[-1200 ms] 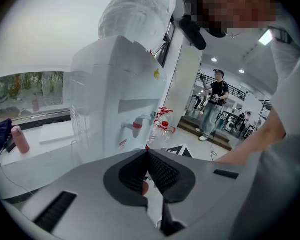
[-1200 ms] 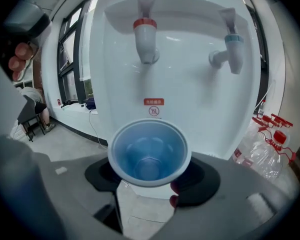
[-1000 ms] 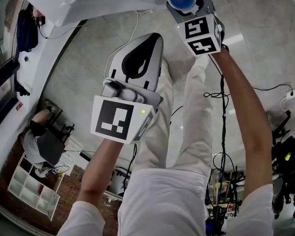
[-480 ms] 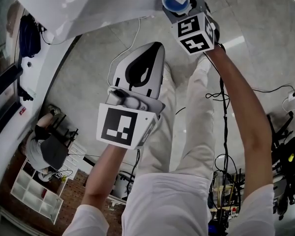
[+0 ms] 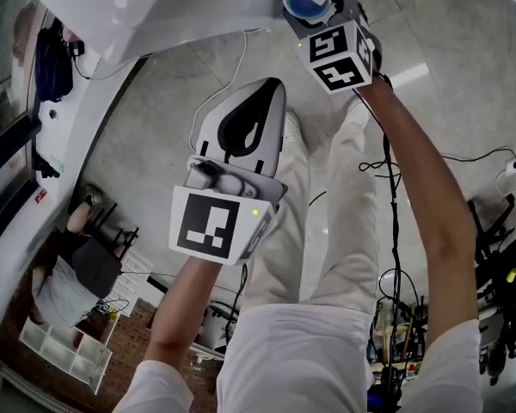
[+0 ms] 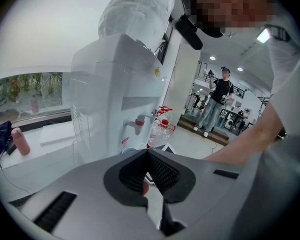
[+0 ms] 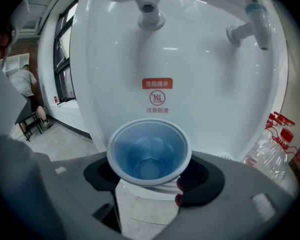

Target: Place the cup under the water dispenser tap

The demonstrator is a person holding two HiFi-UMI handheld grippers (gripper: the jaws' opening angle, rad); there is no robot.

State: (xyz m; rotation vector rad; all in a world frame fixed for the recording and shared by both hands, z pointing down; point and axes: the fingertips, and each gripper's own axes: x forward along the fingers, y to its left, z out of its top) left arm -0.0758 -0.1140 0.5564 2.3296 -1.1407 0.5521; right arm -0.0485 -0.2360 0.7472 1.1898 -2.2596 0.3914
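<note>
cup: seemingly thin plastic, empty, light, easily crushed | clasped in right tongs just under rim; gentle squeeze advised | left tongs: clenched, empty

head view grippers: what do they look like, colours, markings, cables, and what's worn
The left gripper and right gripper are light grey shells with black pads. Each carries a white cube with black square markers; a green light glows on the left one. A black cable runs along the right arm. The person wears a white short-sleeved top and pale trousers.
</note>
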